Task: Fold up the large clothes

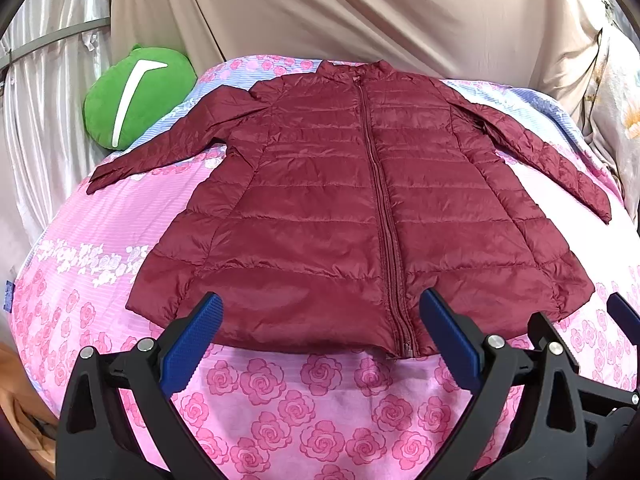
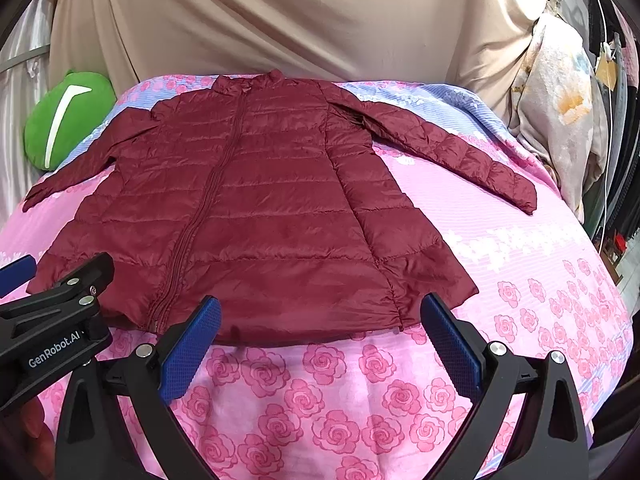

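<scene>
Green cushion (image 1: 138, 96) nr jacket (image 1: 340, 208) left sleeve, apart.

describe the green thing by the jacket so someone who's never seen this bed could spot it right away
Start at the bed with the pink rose-print sheet, where a maroon quilted jacket lies spread flat. Follow its sleeve on the left of both views toward the far corner: the green plush cushion sits there against the pale curtain. It is the only green item, marked with one curved white stripe.

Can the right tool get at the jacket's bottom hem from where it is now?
Probably yes. The right tool is open, and the jacket hem lies flat just ahead of its fingers with nothing between.
</scene>
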